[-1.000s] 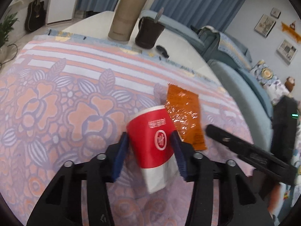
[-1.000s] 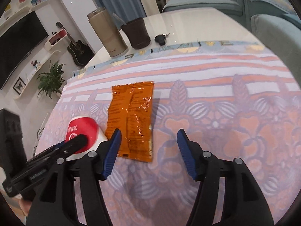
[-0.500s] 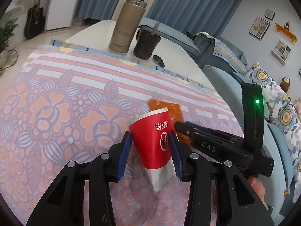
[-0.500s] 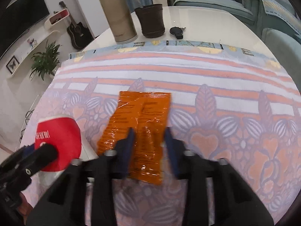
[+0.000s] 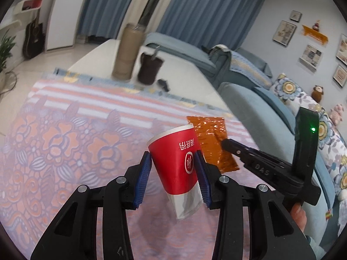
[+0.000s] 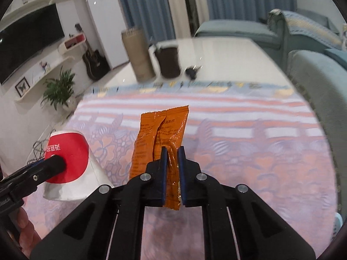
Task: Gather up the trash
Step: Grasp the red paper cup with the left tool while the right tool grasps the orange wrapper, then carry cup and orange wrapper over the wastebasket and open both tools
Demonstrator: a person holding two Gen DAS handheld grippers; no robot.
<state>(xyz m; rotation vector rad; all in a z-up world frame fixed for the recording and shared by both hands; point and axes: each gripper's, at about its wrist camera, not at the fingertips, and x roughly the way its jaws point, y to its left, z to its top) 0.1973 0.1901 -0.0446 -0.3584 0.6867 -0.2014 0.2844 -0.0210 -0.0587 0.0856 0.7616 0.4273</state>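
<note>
two grippers, both loaded. left gripper (image 5: pixel 173 173): blue pads clamped on either side of the red paper cup (image 5: pixel 176 162), cup tilted, rim up and to the left, white squashed base hanging below the pads. cup looks lifted off the cloth (image 5: pixel 65 140); a faint shadow lies under it. from the right wrist view the same cup (image 6: pixel 67 158) sits at lower left with the left gripper's dark fingertip (image 6: pixel 55 162) pressed on its red band.

right gripper (image 6: pixel 172 173): jaws nearly together, pinching the lower part of the orange wrapper (image 6: pixel 160 134). wrapper stands up from the pads, creased down the middle, torn top edge pointing away from the camera. cannot tell whether its lower end touches the cloth. in the left wrist view the wrapper (image 5: pixel 211 136) shows just behind and right of the cup, the right gripper (image 5: pixel 225 144) reaching in from the right onto it.

cup and wrapper close beside each other, cup to the left, over the floral pink-and-blue cloth.

far end of the table (image 6: pixel 227 54), well apart from both: tan canister (image 6: pixel 138 56), dark cup (image 6: pixel 169 61), keys (image 6: pixel 192 71). background blurred.
</note>
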